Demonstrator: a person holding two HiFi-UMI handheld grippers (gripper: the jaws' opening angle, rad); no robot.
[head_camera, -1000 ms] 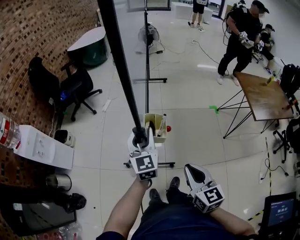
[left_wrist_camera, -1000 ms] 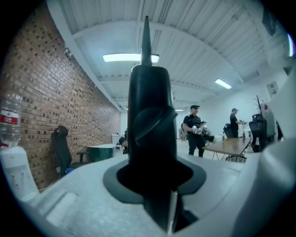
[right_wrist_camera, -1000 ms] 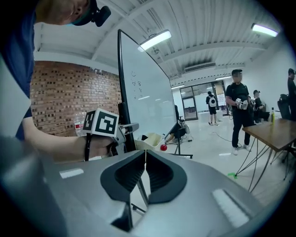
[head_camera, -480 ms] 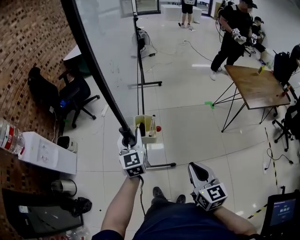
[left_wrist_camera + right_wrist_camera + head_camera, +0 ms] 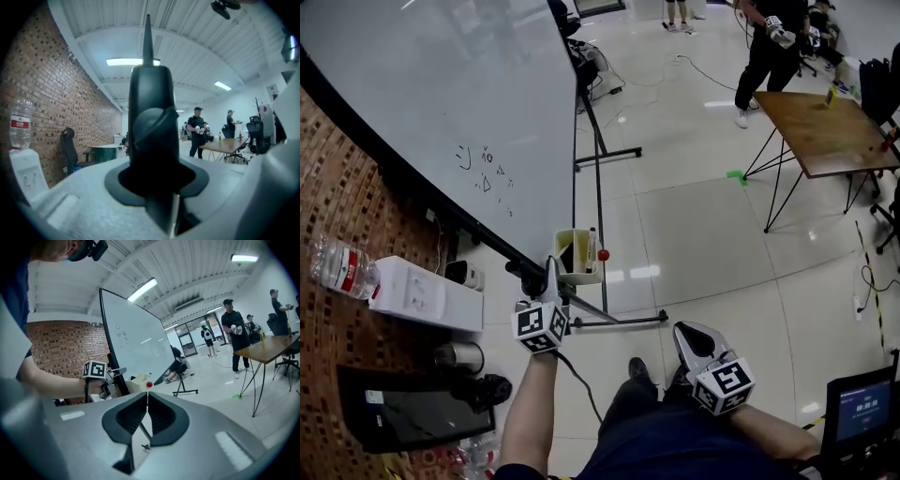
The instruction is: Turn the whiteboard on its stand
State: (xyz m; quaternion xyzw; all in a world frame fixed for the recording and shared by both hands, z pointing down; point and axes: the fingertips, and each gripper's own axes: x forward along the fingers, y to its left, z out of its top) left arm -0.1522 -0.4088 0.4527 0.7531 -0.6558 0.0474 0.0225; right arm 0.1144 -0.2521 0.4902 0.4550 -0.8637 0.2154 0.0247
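The whiteboard (image 5: pixel 441 103) fills the upper left of the head view, its white face showing small marker sketches (image 5: pixel 483 169). It hangs in a black frame (image 5: pixel 152 140) on a black stand (image 5: pixel 598 216). My left gripper (image 5: pixel 546 281) is shut on the frame's lower corner; in the left gripper view the black bar sits between the jaws. A cream tray (image 5: pixel 574 253) with a red ball (image 5: pixel 603 254) hangs beside that corner. My right gripper (image 5: pixel 694 339) is held low by my legs, shut and empty. In the right gripper view, the whiteboard (image 5: pixel 136 343) and left gripper (image 5: pixel 112 373) are ahead.
A white water dispenser (image 5: pixel 422 295) with a bottle (image 5: pixel 342 265) stands by the brick wall at left, close behind the board. The stand's foot (image 5: pixel 619 321) lies on the floor before my feet. A wooden table (image 5: pixel 825 131) and a person (image 5: pixel 769 47) are at far right.
The whiteboard has swung from edge-on to showing its white face. My left gripper moved left with the frame corner still in its jaws. The right gripper stays low and shut.
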